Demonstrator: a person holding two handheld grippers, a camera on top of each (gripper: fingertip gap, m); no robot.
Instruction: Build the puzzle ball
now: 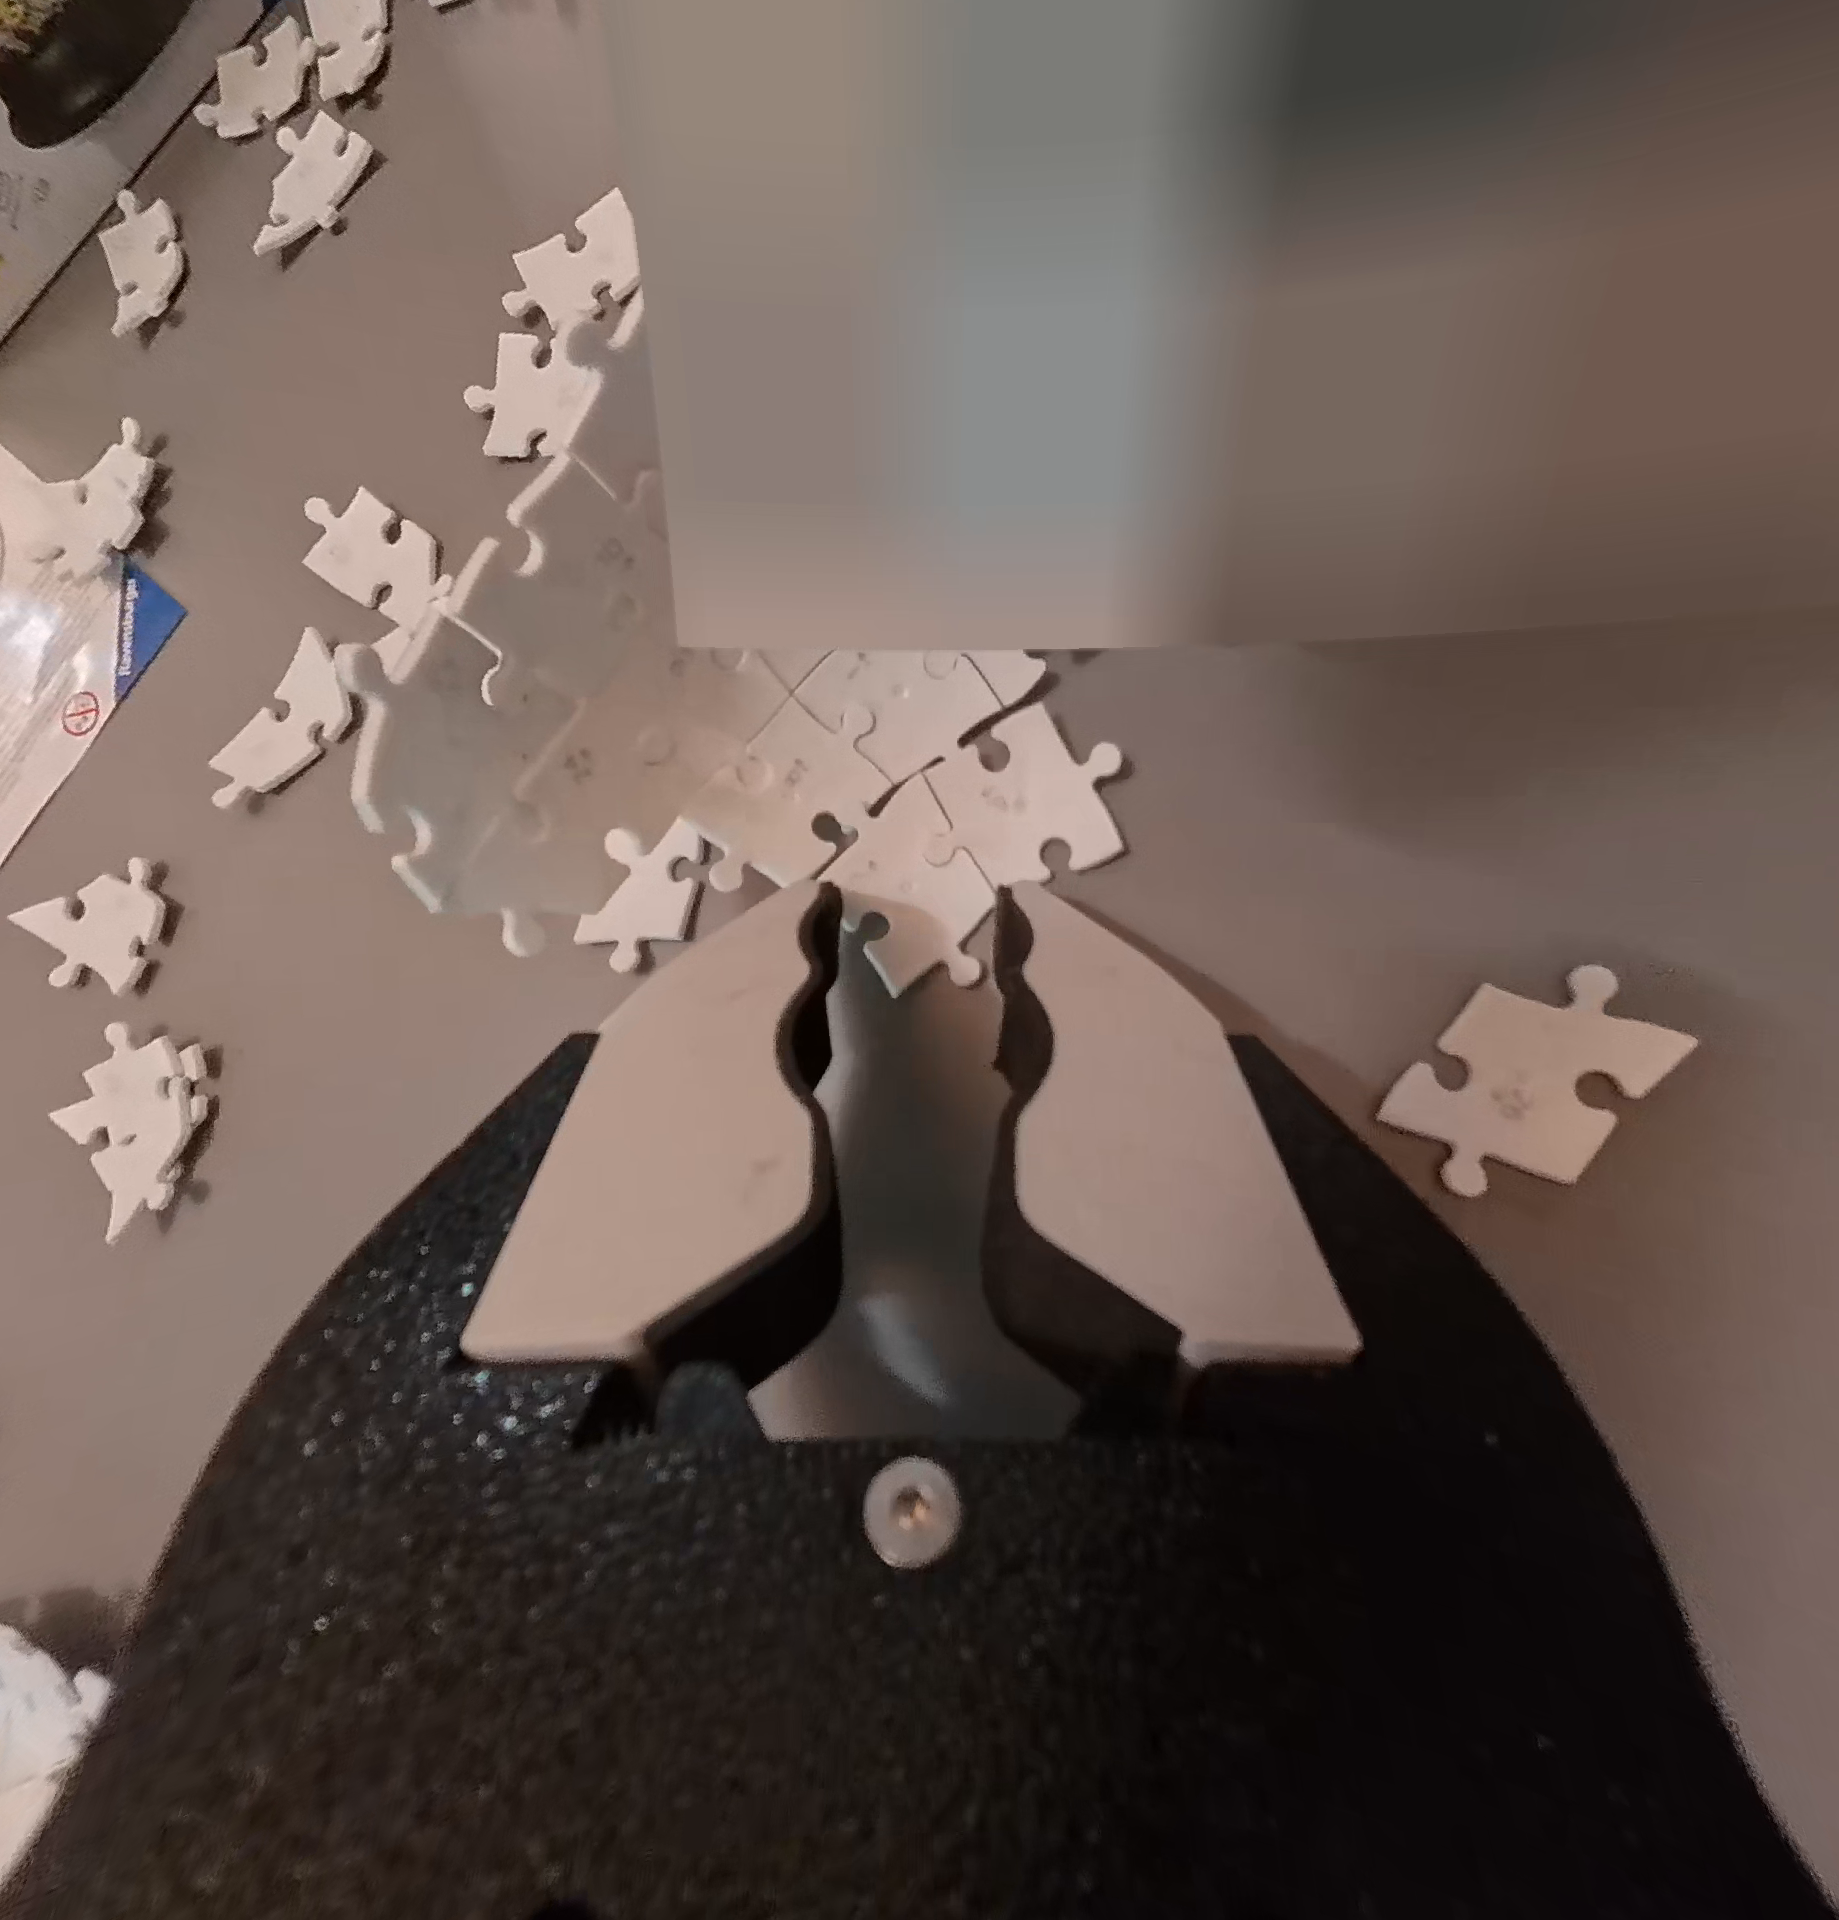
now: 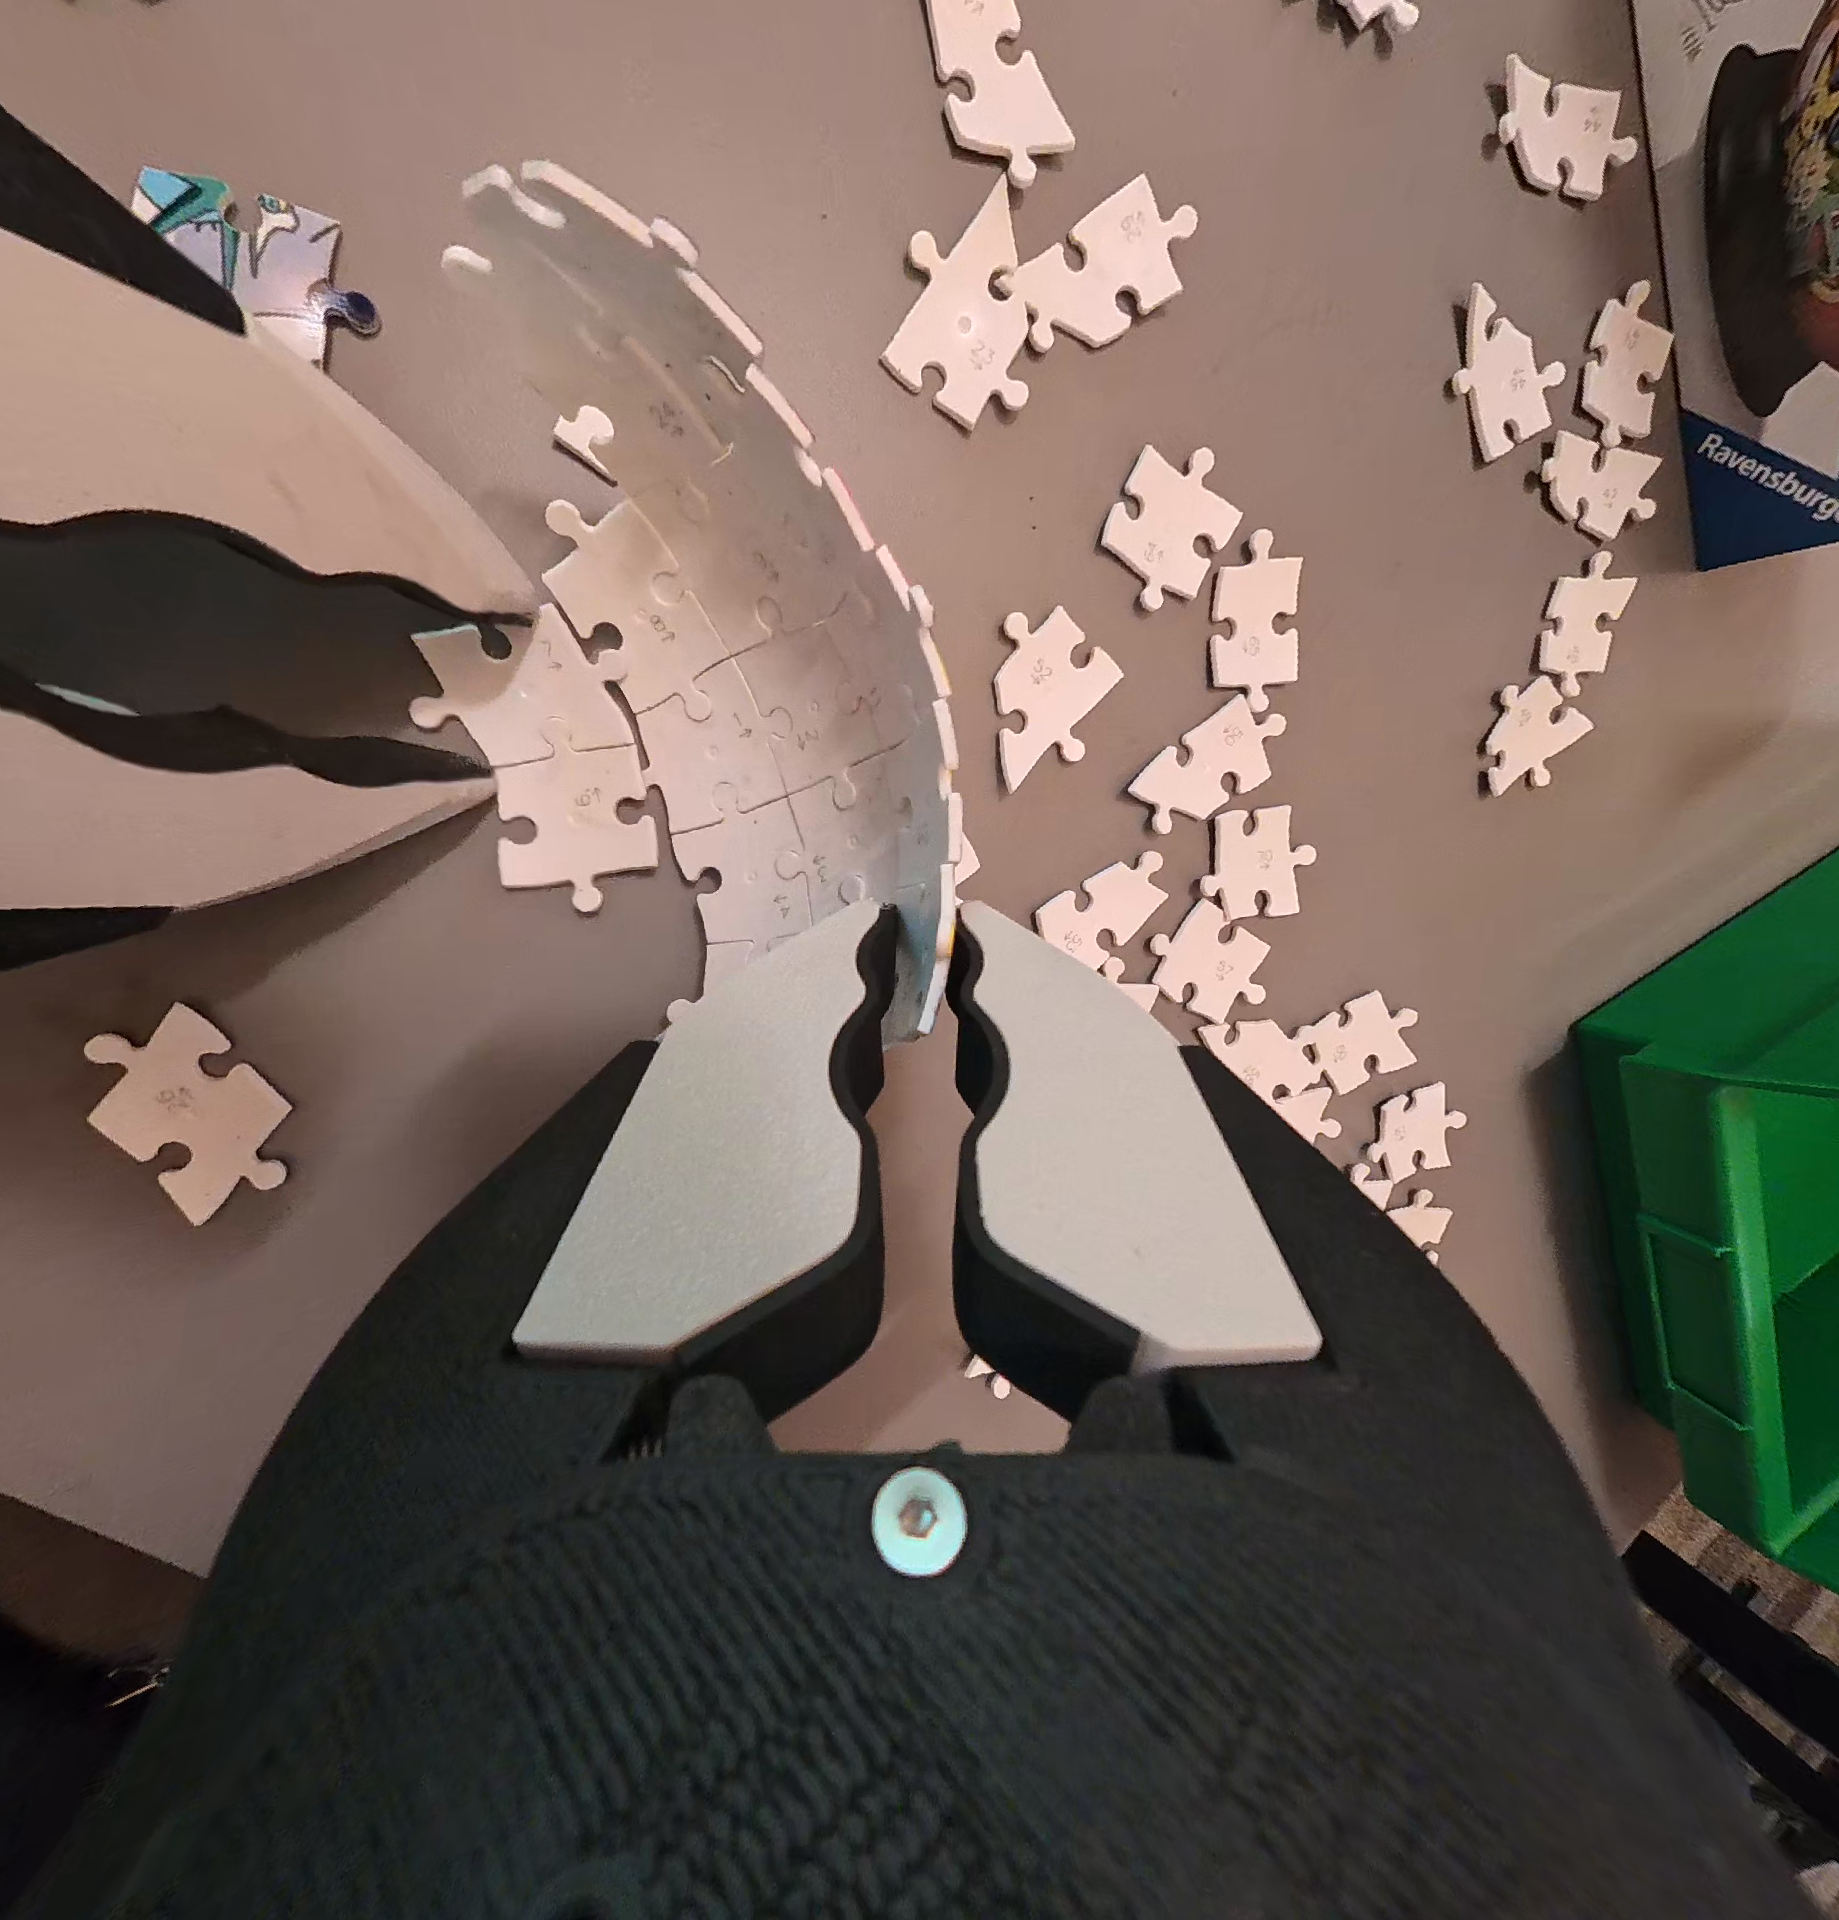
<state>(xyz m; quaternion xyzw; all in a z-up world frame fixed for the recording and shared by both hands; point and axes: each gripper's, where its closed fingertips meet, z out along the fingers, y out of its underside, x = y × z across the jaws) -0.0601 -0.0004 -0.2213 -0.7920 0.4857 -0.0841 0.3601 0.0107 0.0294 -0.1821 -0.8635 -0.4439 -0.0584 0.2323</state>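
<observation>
While the right gripper (image 2: 922,920) is clenched on the near rim of the partly built ball shell (image 2: 790,665), the left gripper (image 2: 479,696), seen entering from its left, has its fingers apart, astride the shell's opposite edge pieces; whether it grips them cannot be told. Curving away ahead of the right gripper, the shell forms only a shallow bowl, so roughly a lesser part of the sphere appears assembled. Beyond and to the right, many loose pieces (image 2: 1247,623) lie scattered on the grey table (image 2: 375,1039), one single piece (image 2: 190,1110) to the near left. Farther right stand the puzzle box (image 2: 1777,312) and a green bin (image 2: 1746,1195).
</observation>
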